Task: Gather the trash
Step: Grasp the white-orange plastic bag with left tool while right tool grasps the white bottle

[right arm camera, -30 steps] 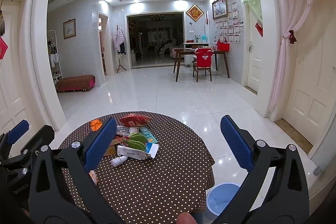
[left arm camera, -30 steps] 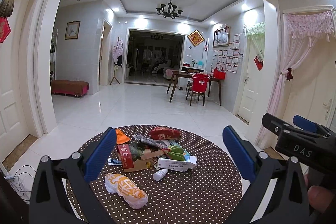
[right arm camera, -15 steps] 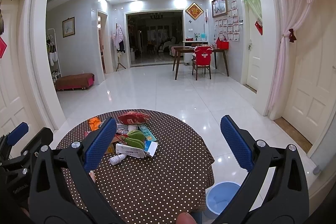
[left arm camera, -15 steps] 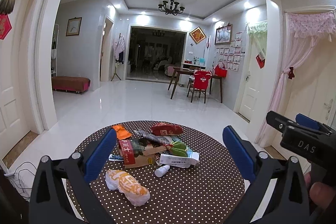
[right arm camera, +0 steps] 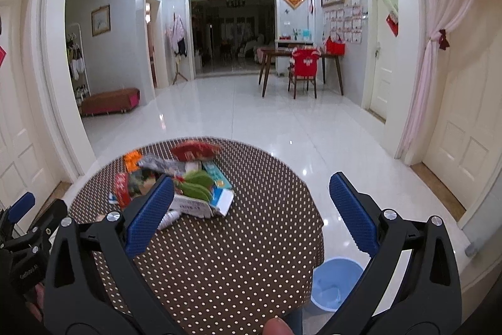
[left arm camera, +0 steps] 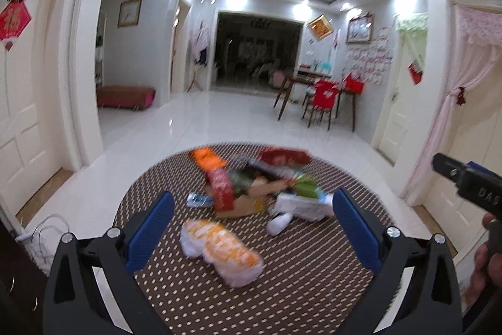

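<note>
Now, step in hand: by my reading, the approach before a first pick; nothing is gripped yet
Left claw (left arm camera: 252,228): spread wide, holding nothing, above the near part of the surface (left arm camera: 313,288)
Right claw (right arm camera: 251,211): also spread wide and holding nothing, over the surface's right half
Trash: a loose heap toward the far edge of the surface, with a white and orange bag (left arm camera: 221,250) lying apart, nearer the near edge and between the left claw's fingers in its view
Heap contents: red packet (right arm camera: 194,150) at the far edge, orange wrapper (left arm camera: 207,157) at the far left, green packet (right arm camera: 196,184) on a white box (right arm camera: 200,204), small white bottle (left arm camera: 279,222) just beside that box
Bin: blue bin (right arm camera: 332,283) on the floor beside the surface's near right edge
Doing it well: the lone bag looks the easiest first grab; I would lower the left claw so both fingers straddle its middle, then close gently, as it seems soft and crinkly
Risk: the left view is blurred, so slow down before closing
</note>
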